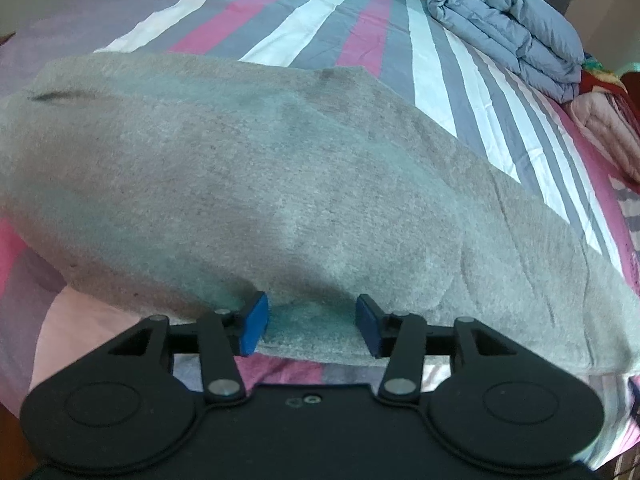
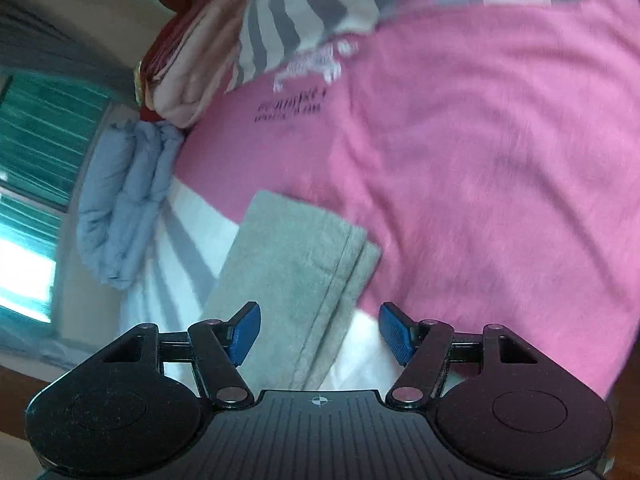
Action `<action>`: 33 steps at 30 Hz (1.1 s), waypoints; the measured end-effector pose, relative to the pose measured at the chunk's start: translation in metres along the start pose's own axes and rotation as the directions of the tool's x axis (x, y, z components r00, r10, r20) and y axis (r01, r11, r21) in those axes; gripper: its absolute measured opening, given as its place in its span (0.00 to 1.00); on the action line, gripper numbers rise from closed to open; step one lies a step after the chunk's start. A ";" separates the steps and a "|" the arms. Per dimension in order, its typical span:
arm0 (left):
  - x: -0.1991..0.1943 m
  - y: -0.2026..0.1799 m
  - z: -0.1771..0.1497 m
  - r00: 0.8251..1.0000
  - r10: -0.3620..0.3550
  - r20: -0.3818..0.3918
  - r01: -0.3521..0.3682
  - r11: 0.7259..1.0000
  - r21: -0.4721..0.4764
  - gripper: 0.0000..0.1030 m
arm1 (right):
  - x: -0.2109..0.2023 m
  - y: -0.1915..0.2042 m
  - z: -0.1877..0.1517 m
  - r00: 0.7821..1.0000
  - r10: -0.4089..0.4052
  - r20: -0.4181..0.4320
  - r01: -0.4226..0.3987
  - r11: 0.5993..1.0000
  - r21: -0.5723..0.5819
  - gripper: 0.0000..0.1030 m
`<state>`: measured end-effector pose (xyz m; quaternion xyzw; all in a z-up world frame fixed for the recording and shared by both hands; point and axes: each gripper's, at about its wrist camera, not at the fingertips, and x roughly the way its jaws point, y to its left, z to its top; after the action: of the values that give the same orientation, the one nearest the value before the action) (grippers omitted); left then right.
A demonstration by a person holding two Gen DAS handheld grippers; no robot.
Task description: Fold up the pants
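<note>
Grey fleece pants (image 1: 240,184) lie spread across the bed and fill most of the left wrist view. My left gripper (image 1: 311,324) sits at their near edge with its blue pads apart. A flat strip of the grey cloth lies between the pads, and they do not press on it. In the right wrist view a folded leg end of the pants (image 2: 292,264), with a stitched hem, lies on the sheet. My right gripper (image 2: 320,332) hovers over that end, open, with nothing gripped.
The bed sheet (image 1: 328,24) is striped pink, grey and white, with a large pink patch (image 2: 480,160). A folded blue duvet (image 1: 508,36) and a pink quilt (image 1: 608,128) are stacked at the bed's far right. A window (image 2: 36,200) is beyond the duvet.
</note>
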<state>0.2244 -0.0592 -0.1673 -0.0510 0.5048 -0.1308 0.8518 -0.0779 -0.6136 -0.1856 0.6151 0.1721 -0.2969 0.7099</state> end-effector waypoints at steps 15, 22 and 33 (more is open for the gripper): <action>0.000 -0.017 -0.005 0.998 0.057 0.022 -0.058 0.997 0.044 0.44 | -0.036 0.080 0.010 0.964 0.206 0.167 -0.156 0.951 -0.268 0.09; -0.004 -0.007 -0.001 1.000 0.017 0.007 -0.017 1.000 0.005 0.44 | 0.007 0.003 0.008 0.998 -0.059 0.036 0.063 0.992 -0.106 0.10; -0.024 0.014 0.006 0.999 -0.012 0.032 0.015 0.997 -0.079 0.46 | -0.003 0.006 0.002 1.000 -0.016 0.022 0.017 0.998 -0.053 0.61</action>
<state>0.2213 -0.0391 -0.1476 -0.0903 0.4957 -0.1156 0.8560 -0.0769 -0.6150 -0.1787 0.5911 0.1773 -0.3046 0.7255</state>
